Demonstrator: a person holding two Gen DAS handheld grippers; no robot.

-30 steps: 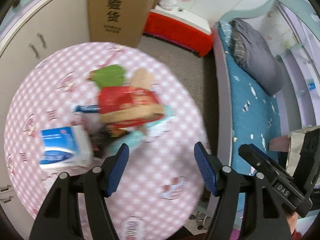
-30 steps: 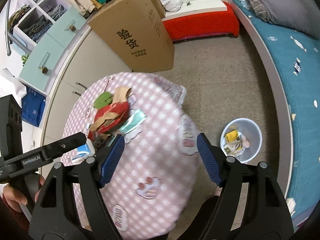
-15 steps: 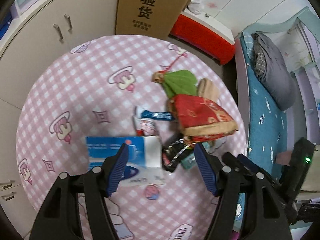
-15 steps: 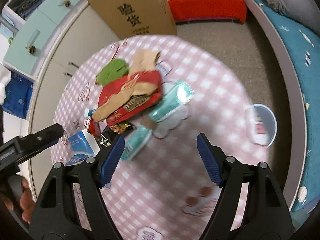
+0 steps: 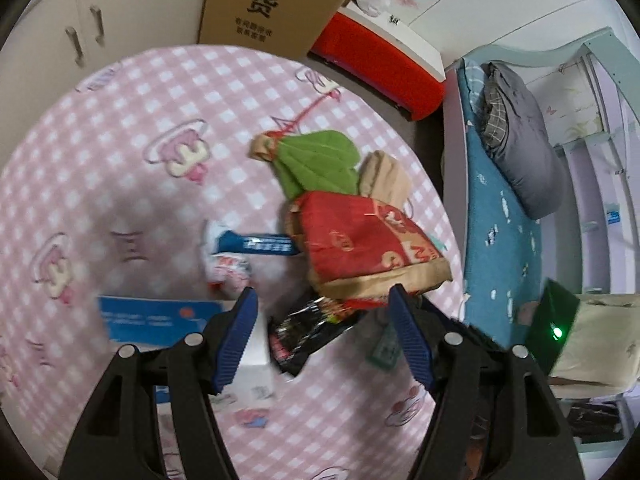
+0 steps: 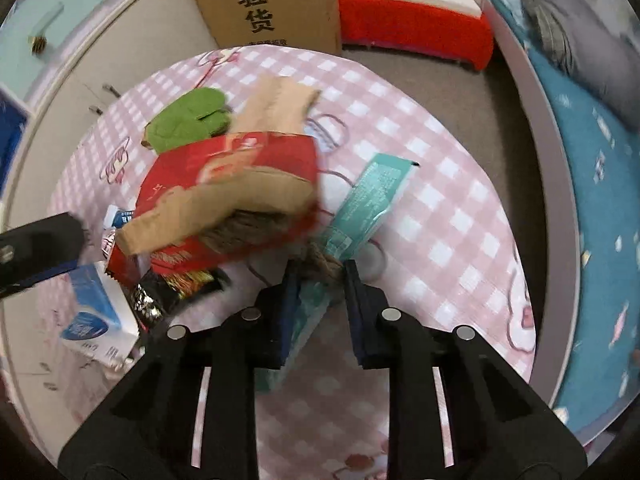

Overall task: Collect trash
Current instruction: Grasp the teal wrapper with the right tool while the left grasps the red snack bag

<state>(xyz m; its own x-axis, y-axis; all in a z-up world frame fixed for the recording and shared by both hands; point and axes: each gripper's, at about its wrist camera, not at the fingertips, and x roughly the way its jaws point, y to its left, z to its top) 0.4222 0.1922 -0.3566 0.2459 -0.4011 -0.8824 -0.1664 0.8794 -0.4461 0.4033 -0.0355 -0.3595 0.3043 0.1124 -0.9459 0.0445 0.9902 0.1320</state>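
Trash lies piled on a round pink checked table (image 5: 120, 168): a red paper bag (image 5: 360, 240) (image 6: 232, 184), a green wrapper (image 5: 320, 164) (image 6: 188, 124), a tan bag (image 6: 280, 104), a black snack wrapper (image 5: 308, 332) (image 6: 176, 288), a blue-white box (image 5: 160, 316) (image 6: 96, 312) and teal packets (image 6: 368, 204). My left gripper (image 5: 322, 332) is open, its fingers either side of the black wrapper. My right gripper (image 6: 318, 280) has narrowed around a teal packet (image 6: 308, 312) and brown scrap (image 6: 320, 258) at the pile's near edge.
A tall cardboard box (image 5: 276, 0) (image 6: 260, 4) stands behind the table, with a red bench (image 6: 416, 28) beside it. A bed with a teal sheet (image 5: 500, 220) (image 6: 580, 152) runs along the right. White cabinets (image 5: 60, 48) are at the left.
Both grippers have come down closer to the pile. The right gripper's jaws have narrowed from wide open around the teal packet. The left gripper stays open, now over the black wrapper.
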